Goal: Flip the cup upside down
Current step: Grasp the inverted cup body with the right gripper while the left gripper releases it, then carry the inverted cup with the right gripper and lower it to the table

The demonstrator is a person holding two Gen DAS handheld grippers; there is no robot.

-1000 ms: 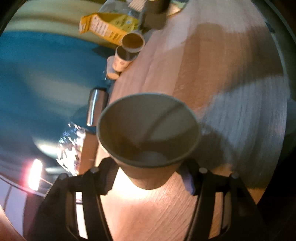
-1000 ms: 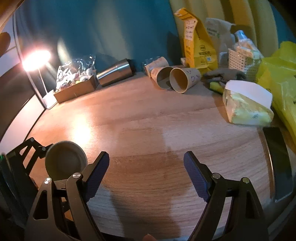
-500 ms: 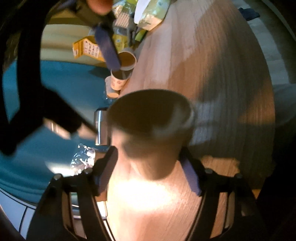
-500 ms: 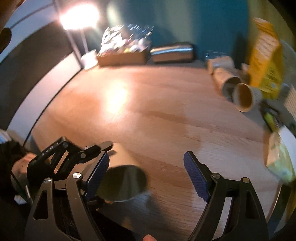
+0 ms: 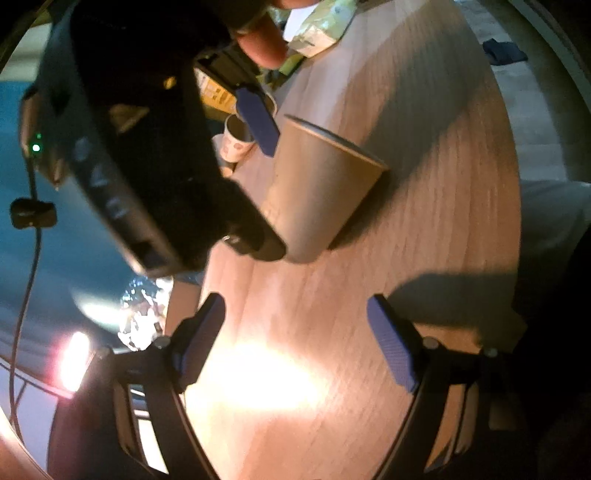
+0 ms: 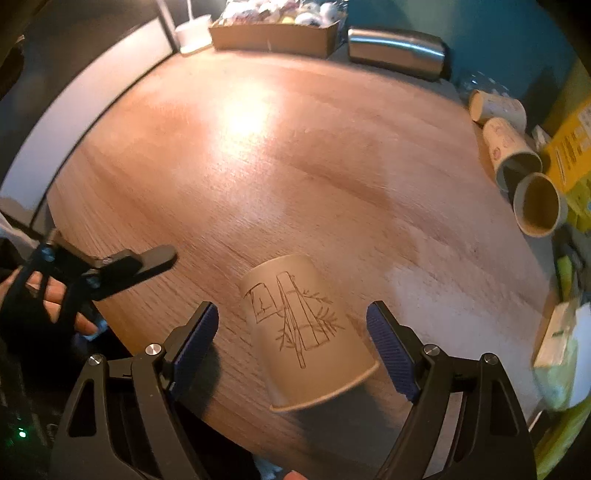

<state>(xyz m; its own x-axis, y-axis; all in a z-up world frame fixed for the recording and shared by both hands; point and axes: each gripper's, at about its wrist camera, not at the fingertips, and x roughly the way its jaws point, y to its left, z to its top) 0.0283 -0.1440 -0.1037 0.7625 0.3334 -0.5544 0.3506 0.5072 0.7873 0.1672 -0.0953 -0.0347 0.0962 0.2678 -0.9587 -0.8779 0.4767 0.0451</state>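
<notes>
A brown paper cup (image 6: 306, 332) with a line drawing stands rim-down on the round wooden table (image 6: 295, 155), near its front edge. My right gripper (image 6: 291, 343) is open, its blue pads on either side of the cup without touching it. In the left wrist view the same cup (image 5: 317, 192) stands ahead of my left gripper (image 5: 295, 343), which is open and empty. The right gripper's body (image 5: 140, 147) fills the upper left of that view and hides part of the cup.
Two paper cups (image 6: 539, 203) lie on their sides at the right edge by a yellow carton (image 6: 572, 147). A steel flask (image 6: 395, 51) and a cardboard tray (image 6: 273, 33) lie at the back. A wrapped packet (image 6: 557, 350) sits right.
My left gripper has let go of the cup and drawn back. The cup has gone from mouth-up to rim-down on the table. My right gripper has swung over to straddle it.
</notes>
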